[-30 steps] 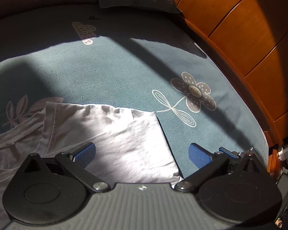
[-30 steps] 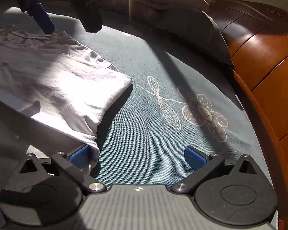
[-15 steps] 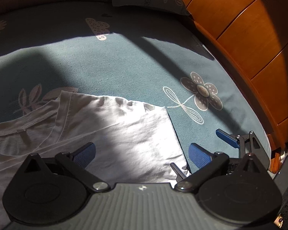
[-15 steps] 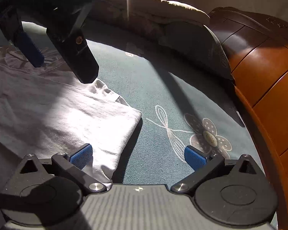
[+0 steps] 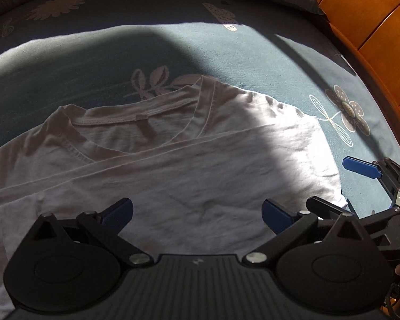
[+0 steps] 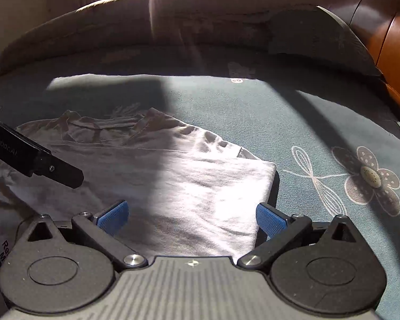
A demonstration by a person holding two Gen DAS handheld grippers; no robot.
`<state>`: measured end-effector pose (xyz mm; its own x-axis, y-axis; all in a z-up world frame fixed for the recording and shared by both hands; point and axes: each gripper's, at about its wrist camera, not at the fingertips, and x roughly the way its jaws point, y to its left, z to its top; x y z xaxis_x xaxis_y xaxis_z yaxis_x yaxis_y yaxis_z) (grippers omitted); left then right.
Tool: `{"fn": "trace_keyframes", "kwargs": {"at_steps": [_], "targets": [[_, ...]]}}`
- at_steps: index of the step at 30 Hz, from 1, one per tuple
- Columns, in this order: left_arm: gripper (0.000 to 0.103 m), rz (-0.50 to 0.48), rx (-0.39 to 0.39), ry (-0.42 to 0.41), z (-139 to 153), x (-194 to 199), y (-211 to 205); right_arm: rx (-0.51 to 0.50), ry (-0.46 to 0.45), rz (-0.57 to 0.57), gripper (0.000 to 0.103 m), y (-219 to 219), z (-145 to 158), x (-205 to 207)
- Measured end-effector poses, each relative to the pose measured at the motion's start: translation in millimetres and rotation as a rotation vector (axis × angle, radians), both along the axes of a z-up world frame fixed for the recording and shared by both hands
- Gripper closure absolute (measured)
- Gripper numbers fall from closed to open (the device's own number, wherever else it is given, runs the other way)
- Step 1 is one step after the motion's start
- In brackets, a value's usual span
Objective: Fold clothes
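A white T-shirt (image 5: 189,160) lies partly folded on the bed, neckline toward the far side, its right sleeve side folded over the body. The same shirt (image 6: 189,184) fills the middle of the right wrist view, half in sun, half in shadow. My left gripper (image 5: 197,213) hovers open over the shirt's near part with nothing between its blue pads. My right gripper (image 6: 190,217) is open too, above the shirt's near right corner. The right gripper's fingers (image 5: 362,168) show at the right edge of the left wrist view; a finger of the left one (image 6: 40,160) shows at the left of the right wrist view.
The teal bedsheet (image 5: 253,61) with flower prints spreads around the shirt. A wooden headboard (image 5: 373,26) runs along the right. A pillow (image 6: 320,42) and a rolled quilt (image 6: 160,18) lie at the far side of the bed.
Both grippers have pulled back and swung left, so the shirt's neckline and more of its body came into view. Both stayed open; the shirt lies as before.
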<state>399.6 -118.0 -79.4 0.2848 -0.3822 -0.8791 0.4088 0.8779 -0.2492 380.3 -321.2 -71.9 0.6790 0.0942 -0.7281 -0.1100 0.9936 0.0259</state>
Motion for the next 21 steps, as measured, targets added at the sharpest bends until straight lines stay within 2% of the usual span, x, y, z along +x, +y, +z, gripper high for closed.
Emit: {"fn": "trace_keyframes", "kwargs": {"at_steps": [5, 9, 12, 14, 16, 18, 21], "targets": [[0.001, 0.038, -0.012, 0.032, -14, 2, 17, -0.022, 0.087, -0.054, 0.0, -5, -30, 14], [0.001, 0.053, -0.043, 0.025, -11, 1, 25, -0.019, 0.102, -0.02, 0.0, -10, -29, 28], [0.001, 0.039, -0.054, -0.003, -2, 0, 30, -0.027, 0.085, -0.008, 0.0, -8, -9, 25], [0.001, 0.03, -0.033, 0.008, -6, 3, 34, 0.039, 0.059, 0.016, 0.0, -8, 3, 24], [0.001, 0.037, -0.014, 0.039, -15, 6, 40, 0.101, 0.063, 0.022, 0.0, -10, 2, 35], [0.001, 0.017, -0.041, 0.033, -16, 4, 48, 0.116, 0.084, -0.012, 0.0, -20, -12, 49], [0.001, -0.022, 0.021, 0.026, -13, 1, 53, 0.113, 0.088, -0.068, 0.0, -39, -27, 67]]}}
